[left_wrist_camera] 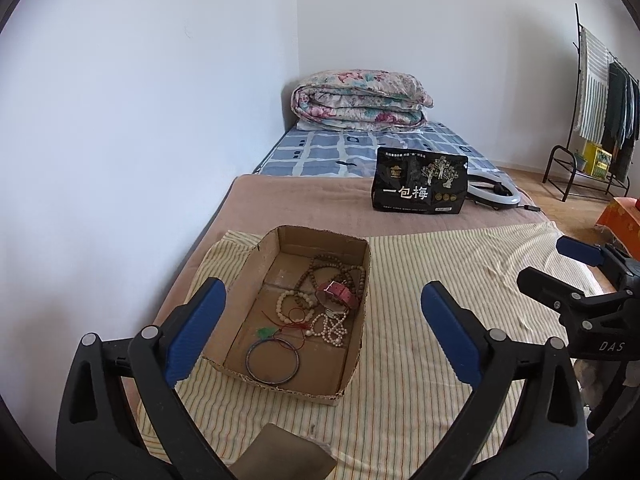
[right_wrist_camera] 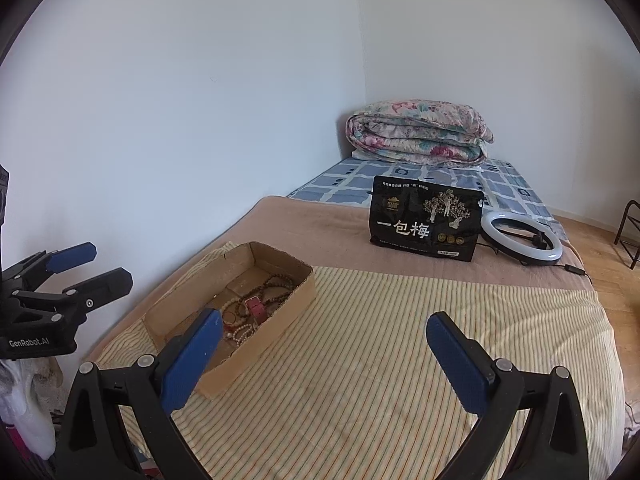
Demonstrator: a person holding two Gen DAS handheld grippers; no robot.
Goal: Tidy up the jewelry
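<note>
A shallow cardboard box (left_wrist_camera: pixel 352 352) (right_wrist_camera: pixel 296 296) lies on a striped cloth on the bed. Inside it are brown bead strands (left_wrist_camera: pixel 320 268), cream bead bracelets (left_wrist_camera: pixel 332 326), a red watch (left_wrist_camera: pixel 338 292) (right_wrist_camera: pixel 256 306), a thin metal bangle (left_wrist_camera: pixel 272 360) and a red cord with a green pendant (left_wrist_camera: pixel 266 333). My left gripper (left_wrist_camera: pixel 320 336) hangs over the near end of the box, jaws wide open, nothing between them. My right gripper (right_wrist_camera: pixel 320 360) is open and empty over the bare cloth, to the right of the box. Each gripper shows at the edge of the other's view.
A black snack bag (left_wrist_camera: pixel 420 186) (right_wrist_camera: pixel 426 220) stands behind the cloth, a ring light (right_wrist_camera: pixel 520 240) beside it. A folded floral quilt (left_wrist_camera: pixel 360 96) sits at the bed's far end. A wall runs along the left. A clothes rack (left_wrist_camera: pixel 600 100) stands at the right.
</note>
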